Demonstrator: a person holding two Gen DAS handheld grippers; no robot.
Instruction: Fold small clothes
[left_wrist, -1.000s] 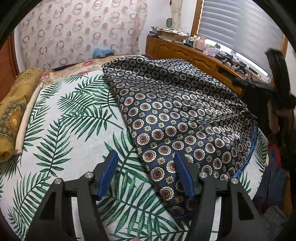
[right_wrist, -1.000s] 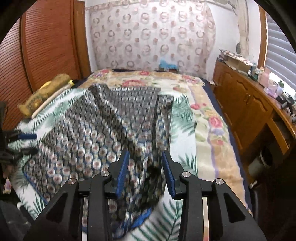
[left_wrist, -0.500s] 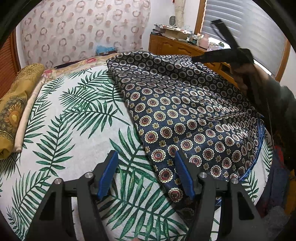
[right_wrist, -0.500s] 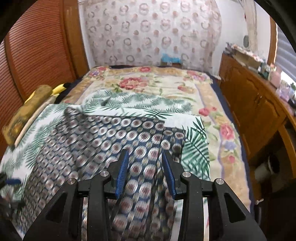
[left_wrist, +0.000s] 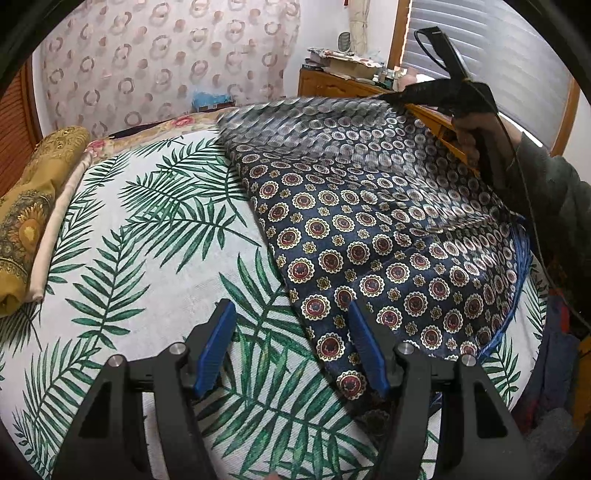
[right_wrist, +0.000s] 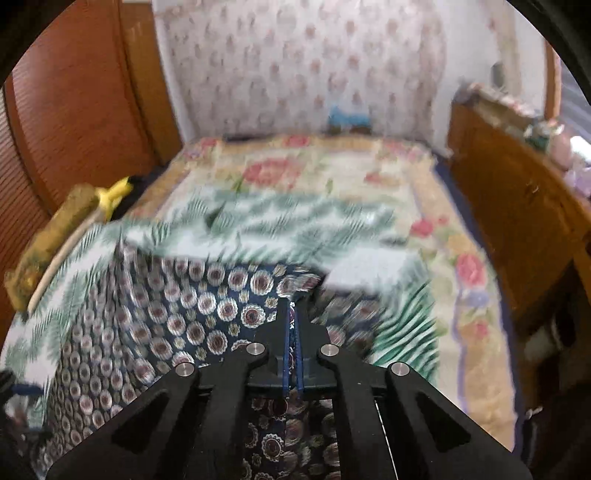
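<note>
A dark navy garment with round medallion print (left_wrist: 362, 229) lies on the palm-leaf bedspread (left_wrist: 140, 236). My left gripper (left_wrist: 291, 347) is open and empty, low over the bed at the garment's near corner. My right gripper (right_wrist: 294, 314) is shut on the garment's (right_wrist: 192, 317) far edge and lifts it; the raised part is blurred. In the left wrist view the right gripper (left_wrist: 436, 92) shows at upper right with the cloth hanging from it.
A rolled yellow patterned cloth (left_wrist: 26, 218) lies at the bed's left side. A wooden dresser (left_wrist: 343, 83) with clutter stands right of the bed. Wooden closet doors (right_wrist: 74, 110) stand on the left. Clothes (left_wrist: 554, 362) are piled off the bed's right edge.
My right gripper moved to the garment's far edge, closed on it and raised it. The left gripper stayed open in place.
</note>
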